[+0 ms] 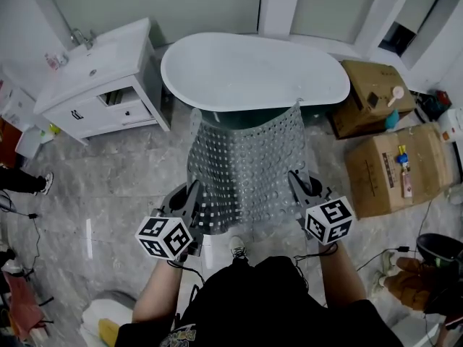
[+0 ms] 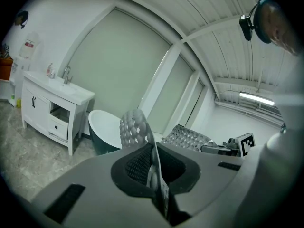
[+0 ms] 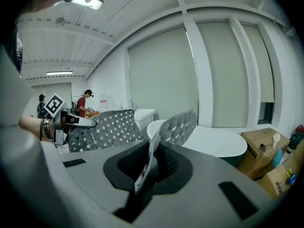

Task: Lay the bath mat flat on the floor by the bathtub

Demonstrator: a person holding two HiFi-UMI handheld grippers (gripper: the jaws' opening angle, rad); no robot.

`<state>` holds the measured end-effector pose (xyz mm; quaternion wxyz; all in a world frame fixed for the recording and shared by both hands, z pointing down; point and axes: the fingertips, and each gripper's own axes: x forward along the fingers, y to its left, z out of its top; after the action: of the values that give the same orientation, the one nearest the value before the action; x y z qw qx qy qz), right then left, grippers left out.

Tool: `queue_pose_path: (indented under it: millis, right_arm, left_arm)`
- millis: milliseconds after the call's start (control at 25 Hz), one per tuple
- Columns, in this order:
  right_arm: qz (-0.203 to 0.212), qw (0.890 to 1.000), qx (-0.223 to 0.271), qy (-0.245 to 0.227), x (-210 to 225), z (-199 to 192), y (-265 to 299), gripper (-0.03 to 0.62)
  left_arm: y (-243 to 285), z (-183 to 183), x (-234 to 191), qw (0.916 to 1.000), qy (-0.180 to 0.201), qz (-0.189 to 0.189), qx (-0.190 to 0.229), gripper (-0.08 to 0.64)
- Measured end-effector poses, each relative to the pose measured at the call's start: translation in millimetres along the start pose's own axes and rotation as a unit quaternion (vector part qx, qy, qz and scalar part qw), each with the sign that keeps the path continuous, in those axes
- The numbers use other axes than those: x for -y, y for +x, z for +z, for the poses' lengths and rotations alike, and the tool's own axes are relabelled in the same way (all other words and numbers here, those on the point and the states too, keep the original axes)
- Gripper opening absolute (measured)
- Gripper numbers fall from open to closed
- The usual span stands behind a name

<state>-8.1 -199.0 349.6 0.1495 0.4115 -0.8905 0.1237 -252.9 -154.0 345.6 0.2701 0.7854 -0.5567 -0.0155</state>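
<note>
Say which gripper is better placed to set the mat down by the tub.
Right, narrowly. Both are shut on near corners of the bath mat, but the right gripper sits nearer the bathtub; the left gripper is further back.

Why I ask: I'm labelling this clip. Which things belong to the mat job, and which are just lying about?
Part of the job:
- bath mat, held up by two corners
- left gripper and right gripper, each shut on the mat
- bathtub
- floor

Lying about:
- cardboard boxes
- sink cabinet

Grey perforated bath mat [image 1: 246, 168], raised (sagging), perhaps touching white bathtub [image 1: 253, 71]
</note>
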Motion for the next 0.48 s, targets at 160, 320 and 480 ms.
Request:
queue_pose_path:
  millis: [160, 320, 480]
  right_arm:
    - [-0.004, 1.0, 0.002, -0.015, 3, 9, 11, 0.034]
    - [-0.002, 1.0, -0.001, -0.025, 2, 15, 20, 0.034]
    - [-0.005, 1.0, -0.003, -0.031, 9, 18, 25, 0.034]
  left_arm:
    - [3, 9, -13, 1.0, -0.002, 0.001, 0.007, 0.029]
    - [4, 16, -20, 0.9999, -0.002, 0.002, 0.014, 0.029]
    - [15, 24, -23, 0.9998, -0.001, 0.001, 0.018, 0.029]
